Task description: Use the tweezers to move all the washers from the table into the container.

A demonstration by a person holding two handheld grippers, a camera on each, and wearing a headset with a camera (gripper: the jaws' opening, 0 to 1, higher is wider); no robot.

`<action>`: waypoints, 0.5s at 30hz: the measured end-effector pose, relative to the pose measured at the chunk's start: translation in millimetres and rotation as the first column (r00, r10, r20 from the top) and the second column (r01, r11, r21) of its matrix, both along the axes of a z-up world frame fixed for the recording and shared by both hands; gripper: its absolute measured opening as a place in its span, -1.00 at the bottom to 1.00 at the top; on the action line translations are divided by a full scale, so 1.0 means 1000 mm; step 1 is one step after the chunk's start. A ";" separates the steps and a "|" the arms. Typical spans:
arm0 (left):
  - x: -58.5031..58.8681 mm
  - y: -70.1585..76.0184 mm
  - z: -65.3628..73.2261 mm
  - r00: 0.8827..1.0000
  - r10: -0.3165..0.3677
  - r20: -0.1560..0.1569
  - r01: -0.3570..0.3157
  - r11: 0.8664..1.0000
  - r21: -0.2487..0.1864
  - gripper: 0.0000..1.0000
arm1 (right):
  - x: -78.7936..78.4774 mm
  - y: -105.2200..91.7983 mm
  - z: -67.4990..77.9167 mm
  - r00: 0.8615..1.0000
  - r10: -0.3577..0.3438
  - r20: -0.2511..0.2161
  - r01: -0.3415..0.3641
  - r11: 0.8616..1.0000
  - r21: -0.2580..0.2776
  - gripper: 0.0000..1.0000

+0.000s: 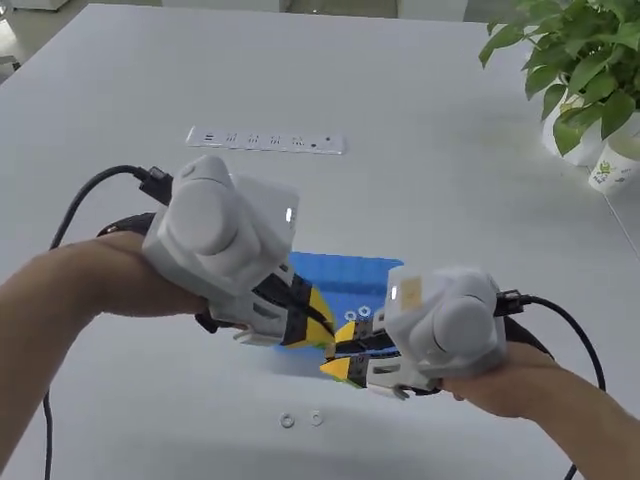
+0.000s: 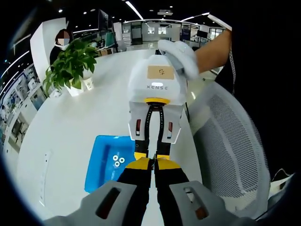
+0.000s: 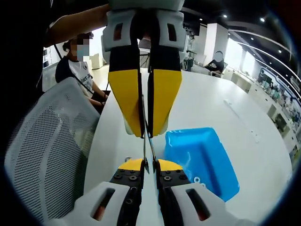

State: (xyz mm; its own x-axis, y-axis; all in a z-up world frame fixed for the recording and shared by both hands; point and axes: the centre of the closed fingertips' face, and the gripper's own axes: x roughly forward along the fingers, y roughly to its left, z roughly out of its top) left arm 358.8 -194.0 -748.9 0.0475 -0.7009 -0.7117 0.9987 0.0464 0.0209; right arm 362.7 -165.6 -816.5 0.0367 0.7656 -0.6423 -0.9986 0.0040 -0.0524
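Washers (image 1: 288,421) lay two together on the white surface (image 1: 450,200), low centre in the head view, with others inside the blue container (image 1: 340,272). The left gripper (image 2: 153,165) and right gripper (image 3: 146,165) met tip to tip, fingers of both closed narrow on the tweezers (image 3: 144,150).

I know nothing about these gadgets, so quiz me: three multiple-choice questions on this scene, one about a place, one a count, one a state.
1. The power strip lies: A beyond the blue tray; B inside it; C on the floor.
2. Washers on the table nearest the person, head view: A none; B two; C six.
3. The right claw is: A wide open; B shut on the tweezers; C gripping a washer.

Answers: A, it lies farther up the table than the tray. B, a pair sits below the claws. B, its jaws pinch the thin metal.
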 end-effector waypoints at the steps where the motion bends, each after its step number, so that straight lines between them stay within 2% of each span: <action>1: -0.001 0.000 -0.001 1.000 0.001 -0.002 -0.001 1.000 0.002 -0.88 | -0.002 0.000 -0.002 1.000 0.003 0.001 -0.003 1.000 -0.001 -0.77; 15: -0.018 0.004 -0.024 1.000 0.003 -0.028 -0.002 1.000 0.018 -0.88 | -0.021 0.003 -0.023 1.000 0.013 -0.023 -0.013 1.000 -0.006 -0.77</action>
State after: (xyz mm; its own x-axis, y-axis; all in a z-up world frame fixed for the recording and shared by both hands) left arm 340.7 -189.8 -772.8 0.0292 -0.6879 -0.7252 0.9988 0.0489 -0.0062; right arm 342.1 -162.3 -839.2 0.0119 0.7622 -0.6472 -0.9995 -0.0094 -0.0294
